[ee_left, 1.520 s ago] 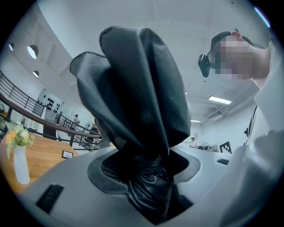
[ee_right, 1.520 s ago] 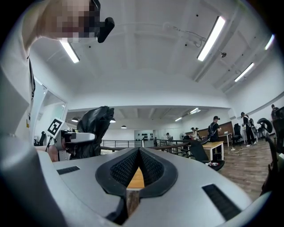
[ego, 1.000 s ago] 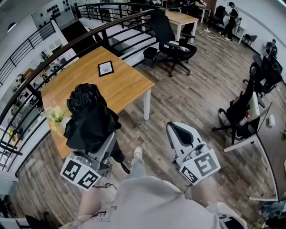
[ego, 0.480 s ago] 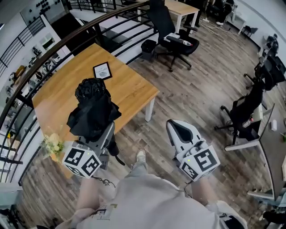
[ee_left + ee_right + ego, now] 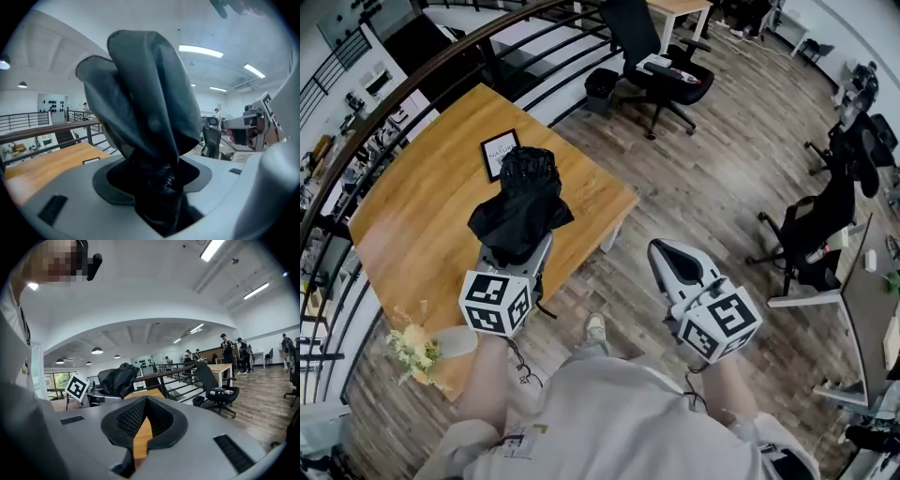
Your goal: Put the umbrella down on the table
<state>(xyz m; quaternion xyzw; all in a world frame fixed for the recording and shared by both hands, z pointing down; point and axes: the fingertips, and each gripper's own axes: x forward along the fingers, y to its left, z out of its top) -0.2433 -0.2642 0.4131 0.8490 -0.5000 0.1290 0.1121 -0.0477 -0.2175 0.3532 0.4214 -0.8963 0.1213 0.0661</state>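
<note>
While I watch through the head view, the left gripper (image 5: 517,255) holds a folded black umbrella (image 5: 522,200) upright, bunched fabric end up, over the wooden counter (image 5: 412,220) near its right edge. In the left gripper view the jaws are clamped on the umbrella's dark lower part (image 5: 157,187), and the canopy folds (image 5: 145,103) rise above them and fill most of the picture. I cannot tell whether any part of the umbrella touches the counter. The right gripper (image 5: 664,255) hangs over the plank floor, well apart from the counter. Its jaws are nearly together with nothing between them (image 5: 143,420). A framed card (image 5: 499,154) lies on the counter just beyond the umbrella. A bunch of flowers (image 5: 417,349) sits at the counter's near corner.
</note>
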